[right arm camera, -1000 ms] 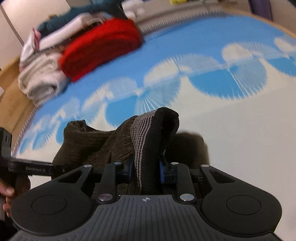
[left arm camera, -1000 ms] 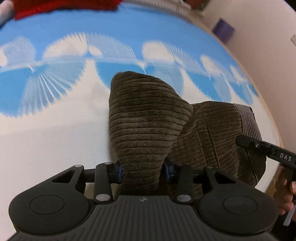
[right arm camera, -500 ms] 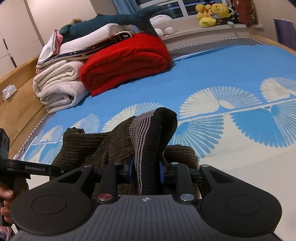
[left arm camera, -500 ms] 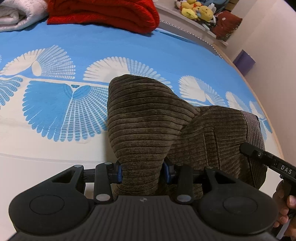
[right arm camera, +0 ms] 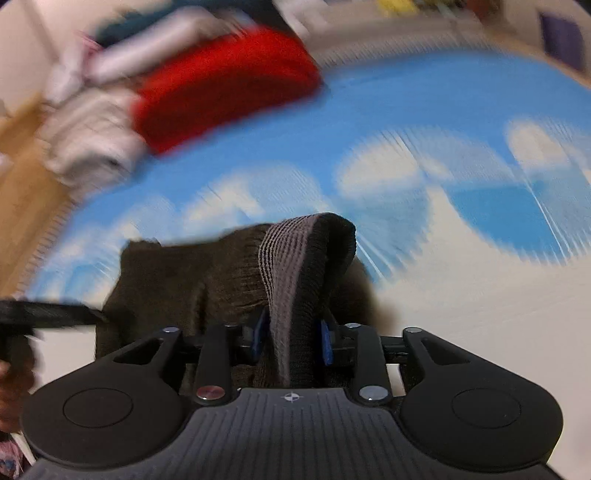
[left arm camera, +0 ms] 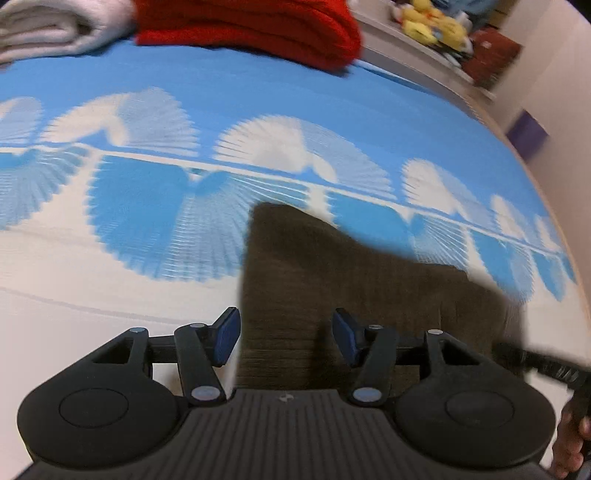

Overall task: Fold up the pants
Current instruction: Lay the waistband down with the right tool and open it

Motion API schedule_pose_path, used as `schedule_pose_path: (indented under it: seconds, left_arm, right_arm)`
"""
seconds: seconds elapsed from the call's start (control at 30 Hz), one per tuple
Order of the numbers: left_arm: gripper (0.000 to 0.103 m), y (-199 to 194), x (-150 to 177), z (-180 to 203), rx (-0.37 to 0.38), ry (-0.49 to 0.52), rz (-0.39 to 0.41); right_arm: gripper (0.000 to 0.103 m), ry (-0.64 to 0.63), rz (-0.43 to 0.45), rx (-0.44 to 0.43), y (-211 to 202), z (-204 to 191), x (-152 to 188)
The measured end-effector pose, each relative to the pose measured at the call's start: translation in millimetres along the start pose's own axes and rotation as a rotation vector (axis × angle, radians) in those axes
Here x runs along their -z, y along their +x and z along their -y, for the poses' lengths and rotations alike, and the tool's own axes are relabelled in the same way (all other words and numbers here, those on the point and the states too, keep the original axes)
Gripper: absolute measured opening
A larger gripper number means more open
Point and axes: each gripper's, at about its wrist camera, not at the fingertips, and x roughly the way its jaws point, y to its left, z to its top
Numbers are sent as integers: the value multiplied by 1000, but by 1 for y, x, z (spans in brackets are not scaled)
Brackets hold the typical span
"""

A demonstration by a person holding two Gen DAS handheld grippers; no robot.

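The left gripper [left arm camera: 286, 338] had just been opening, its blue pads clear of the brown pants [left arm camera: 354, 280] lying between them on the bed [left arm camera: 221, 92]. The right gripper [right arm camera: 293, 341] had been opening too, the striped waistband [right arm camera: 288, 266] still standing between its jaws; whether they still pressed it I cannot tell.

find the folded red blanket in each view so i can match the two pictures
Left wrist view: folded red blanket along the top edge, centre-left, above the blue and white bedspread.
Right wrist view: upper left of centre, blurred.
Shared landmark: the white folded towels just left of it.
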Motion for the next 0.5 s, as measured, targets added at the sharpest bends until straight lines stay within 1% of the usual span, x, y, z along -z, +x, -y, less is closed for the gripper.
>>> schedule_pose_path:
  seconds: [0.03, 0.07, 0.1, 0.13, 0.17, 0.2, 0.23, 0.27, 0.33, 0.4, 0.43, 0.47, 0.5]
  left_arm:
    - [60, -2, 0, -5, 6, -13, -2]
    - [60, -4, 0, -8, 20, -22, -8]
    - [61, -6, 1, -10, 41, -23, -20]
    - [62, -7, 3, -12, 59, -17, -39]
    - [66, -6, 5, -14, 72, -12, -63]
    - [68, -5, 8, -16, 83, -15, -92]
    - [70, -1, 13, -20, 94, -29, -132]
    - [71, 2, 17, -24, 101, -47, -163]
    - [71, 13, 29, -31, 104, -96, -234]
    - [72, 22, 39, -36, 112, -131, -284]
    - [72, 26, 43, -36, 124, -140, -297]
    - [72, 28, 47, -36, 138, -147, -308]
    - [72, 30, 50, -35, 152, -154, -314]
  right_arm:
    - [34, 46, -61, 57, 7, 9, 3]
    - [35, 87, -92, 128, 10, 17, 6]
    - [34, 120, -87, 121, 7, 24, 6]
    - [34, 150, -79, 82, 3, 27, 4]
    - [35, 162, -68, 49, -2, 27, 3]
    - [35, 158, -64, 17, -5, 26, 3]
    - [37, 146, -76, -8, -6, 24, 4]
    - [47, 139, -106, -17, -3, 24, 7]
    - [56, 172, -193, 4, 8, 28, 16]
    - [65, 209, -223, 20, 15, 31, 23]
    - [75, 228, -239, 24, 18, 33, 25]
    - [79, 262, -257, 25, 21, 35, 27]
    - [79, 305, -274, 21, 24, 39, 30]
